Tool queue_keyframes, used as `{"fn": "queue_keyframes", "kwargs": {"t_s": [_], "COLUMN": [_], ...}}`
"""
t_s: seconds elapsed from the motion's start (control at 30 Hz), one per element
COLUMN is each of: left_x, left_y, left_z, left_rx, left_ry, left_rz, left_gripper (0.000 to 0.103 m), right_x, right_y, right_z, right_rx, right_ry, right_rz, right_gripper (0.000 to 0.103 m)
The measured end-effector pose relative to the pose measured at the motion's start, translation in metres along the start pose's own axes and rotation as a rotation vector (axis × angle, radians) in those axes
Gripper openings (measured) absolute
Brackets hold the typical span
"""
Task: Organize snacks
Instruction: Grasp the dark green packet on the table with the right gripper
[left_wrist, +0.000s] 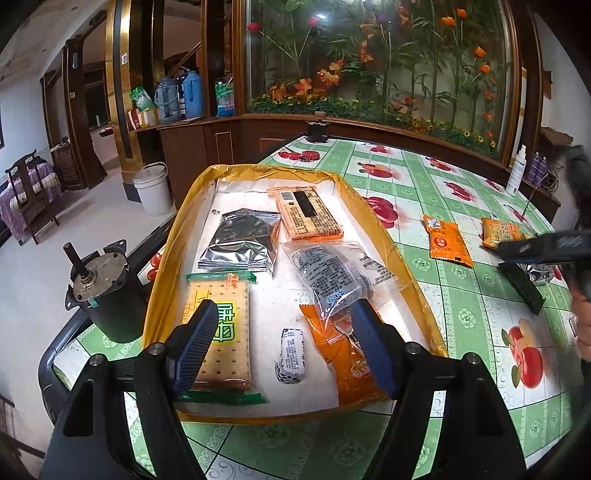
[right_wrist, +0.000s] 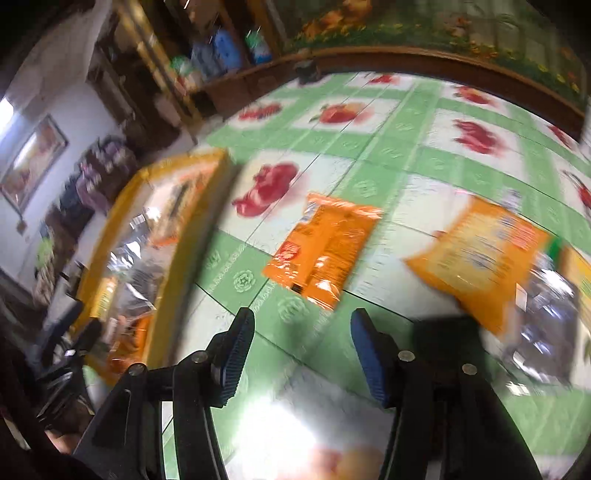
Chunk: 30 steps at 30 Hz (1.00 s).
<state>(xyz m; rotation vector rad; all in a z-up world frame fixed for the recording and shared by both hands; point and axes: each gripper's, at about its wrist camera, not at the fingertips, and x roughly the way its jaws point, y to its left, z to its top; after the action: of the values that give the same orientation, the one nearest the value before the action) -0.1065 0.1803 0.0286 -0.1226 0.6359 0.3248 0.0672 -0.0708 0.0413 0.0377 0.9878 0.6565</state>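
A: Where do the snacks lie?
B: Most sit in the yellow-rimmed tray (left_wrist: 173, 236) right under the left gripper (left_wrist: 284, 332): a cracker pack (left_wrist: 227, 306) beneath its left finger, a clear bag (left_wrist: 325, 273) and an orange packet (left_wrist: 347, 365) by its right finger, a small white roll (left_wrist: 290, 356) between, a silver pouch (left_wrist: 240, 240) farther ahead.
A: And that gripper's state?
B: Jaws apart, nothing between them.
A: The other one?
B: The right gripper (right_wrist: 303, 347) hangs over the fruit-print tablecloth (right_wrist: 369, 147), jaws apart and empty, a loose orange packet (right_wrist: 325, 247) just ahead, a yellow-orange bag (right_wrist: 480, 258) to its right, the tray off left. That view is blurred.
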Motion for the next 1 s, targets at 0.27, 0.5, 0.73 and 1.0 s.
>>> {"fn": "queue_keyframes", "kwargs": {"t_s": [0.27, 0.5, 0.73, 1.0], "left_x": [-0.011, -0.03, -0.019, 0.03], "left_y": [-0.005, -0.03, -0.07, -0.135], "left_z": [-0.002, 0.01, 0.037, 0.079], "left_rx": [0.027, 0.062, 0.108, 0.157], "left_ry": [-0.052, -0.048, 0.057, 0.205], "left_rz": [-0.011, -0.12, -0.252, -0.282], "left_gripper": [0.074, 0.074, 0.081, 0.081], "right_x": [-0.052, -0.03, -0.004, -0.003], "right_y": [-0.068, -0.07, -0.053, -0.047], "right_z": [-0.031, -0.035, -0.043, -0.046], "right_rx": [0.152, 0.095, -0.032, -0.07], "right_ry": [-0.117, -0.037, -0.015, -0.008], "right_rz": [-0.051, -0.12, -0.274, -0.312], "right_gripper": [0.059, 0.059, 0.063, 0.047]}}
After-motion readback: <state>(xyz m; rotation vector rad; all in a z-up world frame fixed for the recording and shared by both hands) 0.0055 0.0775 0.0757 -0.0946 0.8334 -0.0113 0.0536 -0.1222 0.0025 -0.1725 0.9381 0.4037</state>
